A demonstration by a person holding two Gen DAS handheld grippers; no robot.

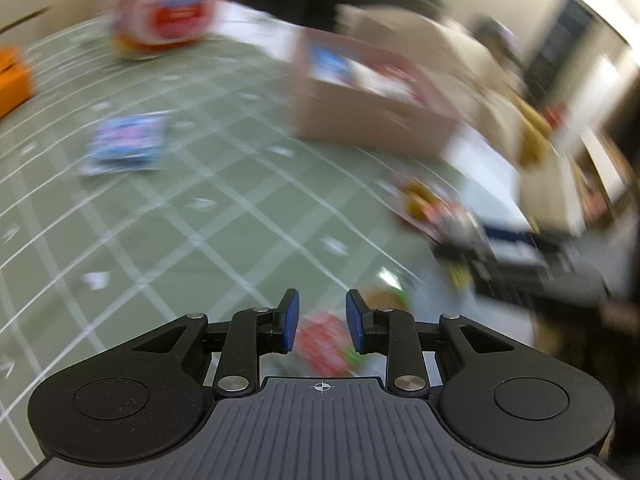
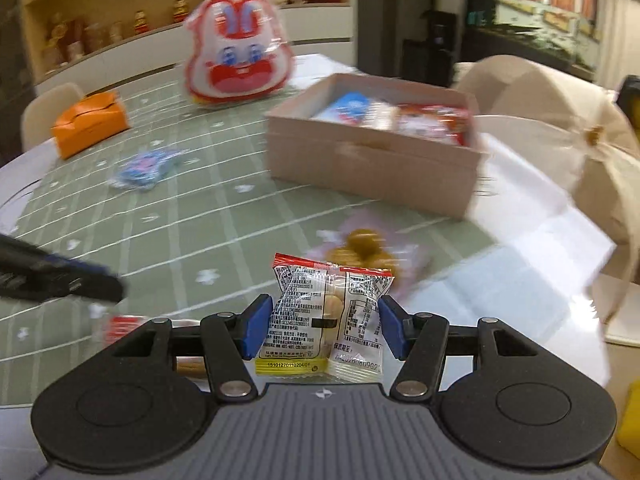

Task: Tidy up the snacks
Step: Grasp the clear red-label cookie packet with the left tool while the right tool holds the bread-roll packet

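My right gripper [image 2: 326,326] is shut on a clear snack packet with a red top edge [image 2: 326,316], held above the table. Beyond it stands a beige cardboard box [image 2: 372,160] with several snack packets inside. A packet of round brown snacks [image 2: 362,250] lies just past my held packet. My left gripper [image 1: 322,322] is open over a red and green snack packet [image 1: 324,344] on the table; nothing sits between its pads. The box also shows in the blurred left wrist view [image 1: 360,108]. The left gripper shows at the left of the right wrist view [image 2: 60,276].
A large rabbit-face snack bag [image 2: 238,54] stands at the back. A blue packet [image 2: 146,168] lies on the green checked tablecloth [image 2: 200,216]. An orange box [image 2: 90,122] sits far left. A beige chair [image 2: 560,128] stands right of the table.
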